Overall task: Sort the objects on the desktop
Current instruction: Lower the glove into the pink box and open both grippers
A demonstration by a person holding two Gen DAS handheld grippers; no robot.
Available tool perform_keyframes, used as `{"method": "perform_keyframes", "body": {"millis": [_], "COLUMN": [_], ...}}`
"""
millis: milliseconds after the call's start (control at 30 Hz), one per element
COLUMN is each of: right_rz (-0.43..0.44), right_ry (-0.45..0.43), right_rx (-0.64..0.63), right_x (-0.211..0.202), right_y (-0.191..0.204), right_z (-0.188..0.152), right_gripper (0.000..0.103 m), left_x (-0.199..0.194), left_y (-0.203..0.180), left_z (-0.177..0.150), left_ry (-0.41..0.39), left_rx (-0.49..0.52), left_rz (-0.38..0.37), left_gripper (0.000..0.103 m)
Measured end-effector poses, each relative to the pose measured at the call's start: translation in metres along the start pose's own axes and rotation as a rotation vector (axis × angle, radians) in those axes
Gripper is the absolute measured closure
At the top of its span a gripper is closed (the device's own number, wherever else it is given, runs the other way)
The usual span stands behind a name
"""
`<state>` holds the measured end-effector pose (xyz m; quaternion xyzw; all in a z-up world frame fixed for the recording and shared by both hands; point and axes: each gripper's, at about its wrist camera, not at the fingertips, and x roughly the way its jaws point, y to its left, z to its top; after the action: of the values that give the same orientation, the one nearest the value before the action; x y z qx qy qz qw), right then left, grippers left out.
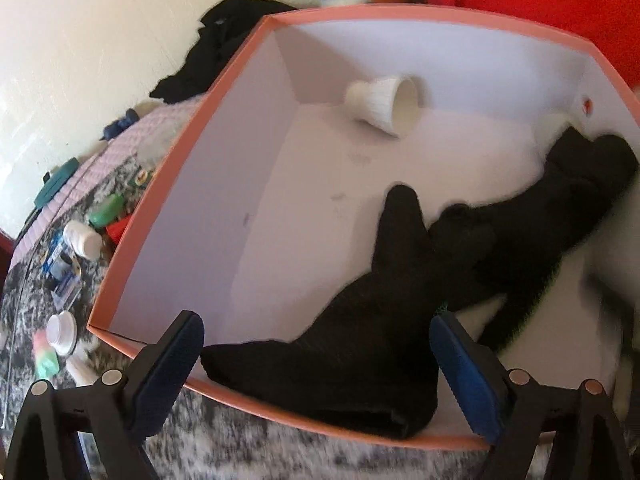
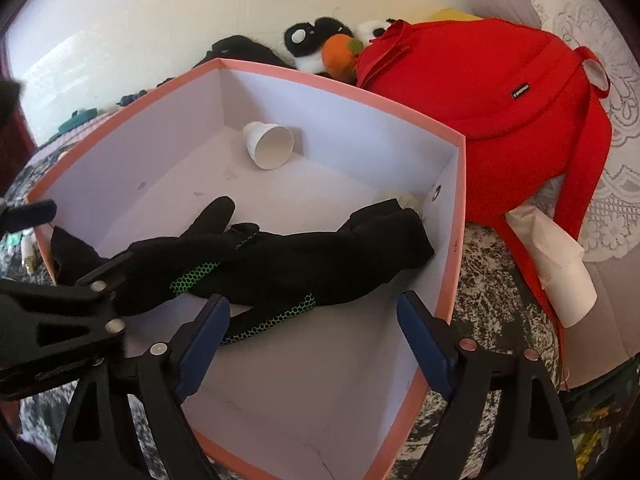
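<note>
A pink-rimmed box with a white inside holds a white paper cup on its side at the back and black gloves with green mesh across the front. One glove's cuff hangs over the near rim. My left gripper is open, its fingers either side of that cuff, not closed on it. In the right wrist view the box, cup and gloves show too. My right gripper is open and empty above the box's near part. The left gripper's body shows at its left.
A red backpack lies right of the box, with white paper under it. Plush toys and black cloth are behind it. White bottles, a green case and small items lie left of the box on a patterned cloth.
</note>
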<state>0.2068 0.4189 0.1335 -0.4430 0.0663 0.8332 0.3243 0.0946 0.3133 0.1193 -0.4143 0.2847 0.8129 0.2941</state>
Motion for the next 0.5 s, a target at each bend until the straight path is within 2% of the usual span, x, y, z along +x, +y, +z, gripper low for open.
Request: {"method": "perform_keyframes", "body": {"millis": [33, 67, 100, 200, 500], "right_rz": [-0.021, -0.041, -0.06, -0.049, 0.142], "right_ry": [-0.003, -0.006, -0.01, -0.019, -0.083], "right_rx": [-0.005, -0.006, -0.001, -0.024, 0.01], "right_x": [0.001, 0.002, 0.006, 0.008, 0.006], "right_y": [-0.004, -0.009, -0.016, -0.026, -0.052], "right_z": [0.0, 0.001, 0.003, 0.005, 0.01], "right_gripper": [0.029, 0.044, 0.047, 0.047, 0.051], "left_x": [-0.004, -0.006, -0.009, -0.014, -0.026], "left_y": [-0.003, -0.006, -0.01, -0.015, -0.023], "left_z": [-0.004, -0.008, -0.013, -0.022, -0.037], "left_ry": [0.002, 0.004, 0.006, -0.006, -0.021], "left_rx": [-0.007, -0.014, -0.021, -0.047, -0.109], "left_rz": [-0.017, -0.037, -0.058, -0.074, -0.038], "left_gripper": [0.009, 0.009, 0.009, 0.009, 0.01]}}
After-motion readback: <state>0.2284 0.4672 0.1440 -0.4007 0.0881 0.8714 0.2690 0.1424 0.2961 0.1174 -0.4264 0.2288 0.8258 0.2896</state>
